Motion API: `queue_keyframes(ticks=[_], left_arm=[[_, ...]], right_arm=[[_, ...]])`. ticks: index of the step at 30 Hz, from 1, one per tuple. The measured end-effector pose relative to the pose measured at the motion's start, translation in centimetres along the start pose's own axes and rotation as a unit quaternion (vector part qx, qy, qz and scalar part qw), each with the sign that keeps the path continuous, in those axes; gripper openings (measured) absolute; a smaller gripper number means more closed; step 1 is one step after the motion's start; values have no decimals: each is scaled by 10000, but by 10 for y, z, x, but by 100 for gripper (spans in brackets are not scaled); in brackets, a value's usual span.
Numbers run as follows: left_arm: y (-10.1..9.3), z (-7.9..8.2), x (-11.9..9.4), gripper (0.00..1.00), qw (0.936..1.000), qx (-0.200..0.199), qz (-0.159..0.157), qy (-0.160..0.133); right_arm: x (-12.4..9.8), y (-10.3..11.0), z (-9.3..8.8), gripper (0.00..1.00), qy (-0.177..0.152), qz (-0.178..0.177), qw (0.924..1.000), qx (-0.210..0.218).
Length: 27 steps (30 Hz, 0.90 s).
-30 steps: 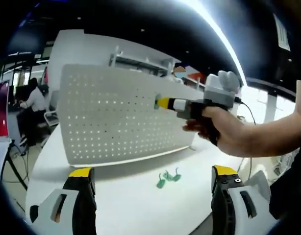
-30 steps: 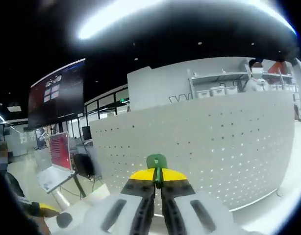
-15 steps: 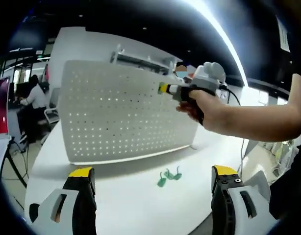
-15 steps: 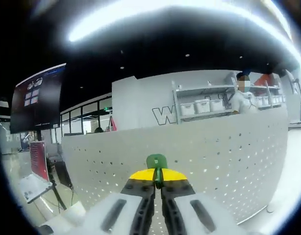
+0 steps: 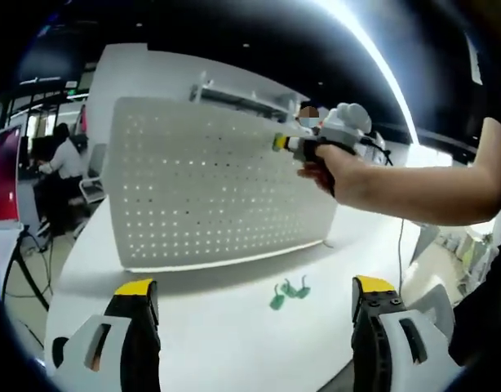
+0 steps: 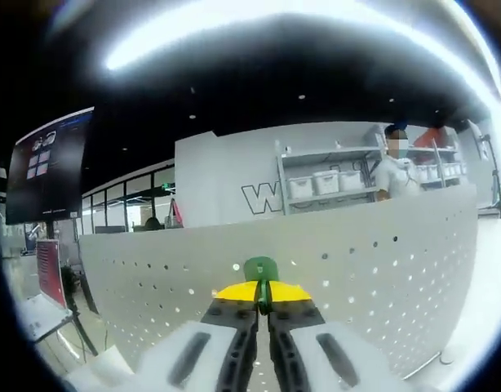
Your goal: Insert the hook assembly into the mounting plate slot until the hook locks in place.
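Observation:
A white perforated mounting plate stands upright on the white table; it also spans the right gripper view. My right gripper is shut on a green hook, held close to the plate's upper rows of holes. In the left gripper view a person's hand holds that right gripper near the plate's top right corner. Two loose green hooks lie on the table before the plate. My left gripper stands open low over the table, nothing between its fingers.
A person sits at a desk at far left, beside a red screen. Behind the plate stand a shelf with white bins and another person. The table's front edge runs near my left gripper.
The right gripper with the green hook has risen from the plate's middle right to its top right corner. The loose hooks and left gripper stayed put.

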State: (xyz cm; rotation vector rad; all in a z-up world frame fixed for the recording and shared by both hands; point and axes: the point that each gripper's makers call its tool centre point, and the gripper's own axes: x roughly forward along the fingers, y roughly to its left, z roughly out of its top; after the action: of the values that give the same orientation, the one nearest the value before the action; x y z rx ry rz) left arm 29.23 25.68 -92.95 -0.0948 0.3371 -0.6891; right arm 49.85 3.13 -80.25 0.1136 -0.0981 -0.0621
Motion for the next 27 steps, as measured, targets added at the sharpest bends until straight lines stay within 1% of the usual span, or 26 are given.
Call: queue_keyframes(ticks=[9,14,15,18,23,27], left_arm=[[7,-4,-3,100,9999,-73,130,24],[8,-6,-4,100,9998,-82,167,45],[9,-6,-4,100,9998,-83,181,52],[10,-7,-4,100,9997,-89,201,61],[11,-8,-5,100,9997,-94,230,65],[12,-10,-6,100,9996,-118,261,81]], right_arm=[[8,0,2,0,-18,-3,10000,-44],[4,0,2,0,-52,-34,10000,-65],[3,0,1,0,-27,-48,10000,-1],[2,-2,1,0,-39,-76,10000,6],[4,-5,-4,0,16,-92,9999,68],[4,-3,-4,0,9,-69,10000,2]])
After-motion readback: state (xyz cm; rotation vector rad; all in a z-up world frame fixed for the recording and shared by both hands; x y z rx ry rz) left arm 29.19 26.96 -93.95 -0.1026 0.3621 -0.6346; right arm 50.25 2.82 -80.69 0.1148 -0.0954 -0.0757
